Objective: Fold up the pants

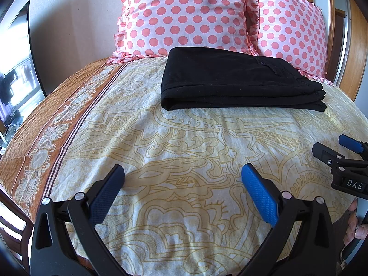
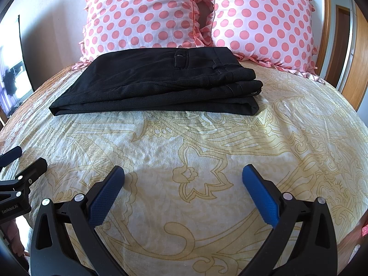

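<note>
Pants [image 2: 156,82] lie folded on bed [image 2: 207,149]; my left tongs [image 1: 182,179] and right tongs [image 2: 184,179] wide, empty. Risk: any nudge unfolds the stack.

Beneath and ahead of the jaws spreads a cream bedsheet [image 1: 184,138] printed with yellow paisley outlines, its orange patterned border [image 1: 57,119] running off to the left. Far ahead of the jaws, two pink polka-dot pillows [image 2: 142,16] with ruffled edges lean side by side against the wall [image 1: 76,23].
</note>
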The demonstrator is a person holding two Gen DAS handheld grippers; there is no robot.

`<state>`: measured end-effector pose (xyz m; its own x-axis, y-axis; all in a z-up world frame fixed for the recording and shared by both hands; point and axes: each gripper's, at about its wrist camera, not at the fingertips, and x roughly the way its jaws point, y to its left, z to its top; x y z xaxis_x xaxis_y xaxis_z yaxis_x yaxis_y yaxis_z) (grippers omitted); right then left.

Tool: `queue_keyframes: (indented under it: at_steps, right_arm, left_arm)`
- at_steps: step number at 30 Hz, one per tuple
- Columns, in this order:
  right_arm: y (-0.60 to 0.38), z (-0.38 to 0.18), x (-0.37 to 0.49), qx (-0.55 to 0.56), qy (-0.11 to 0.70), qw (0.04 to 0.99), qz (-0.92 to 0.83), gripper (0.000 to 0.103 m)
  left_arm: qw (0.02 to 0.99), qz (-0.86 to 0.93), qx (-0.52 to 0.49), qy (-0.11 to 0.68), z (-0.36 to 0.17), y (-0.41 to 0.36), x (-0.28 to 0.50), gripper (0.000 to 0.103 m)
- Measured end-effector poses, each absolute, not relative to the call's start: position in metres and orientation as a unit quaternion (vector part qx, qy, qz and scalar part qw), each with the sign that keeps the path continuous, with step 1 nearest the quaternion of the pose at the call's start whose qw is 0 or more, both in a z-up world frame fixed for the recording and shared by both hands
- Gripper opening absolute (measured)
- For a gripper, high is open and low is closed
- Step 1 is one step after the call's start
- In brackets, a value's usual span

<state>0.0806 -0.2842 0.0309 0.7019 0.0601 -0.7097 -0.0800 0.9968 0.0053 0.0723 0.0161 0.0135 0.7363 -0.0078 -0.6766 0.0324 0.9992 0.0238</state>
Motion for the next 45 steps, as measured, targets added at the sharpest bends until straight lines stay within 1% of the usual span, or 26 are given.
queue_keyframes:
  at_steps: [29,45]
  right_arm:
    - [-0.2827,0.0308,0.0808,-0.013,0.384,0.922,0.037,0.102]
    - [-0.2819,0.0307,0.0807,-0.013,0.384,0.923,0.036,0.102]
  left_arm:
    - [0.927,-0.016,0.018,0.375,0.0142,0.0174,0.0767,0.101]
    - [0.929,-0.014,0.017,0.369,0.0143,0.0169,0.0759,0.101]
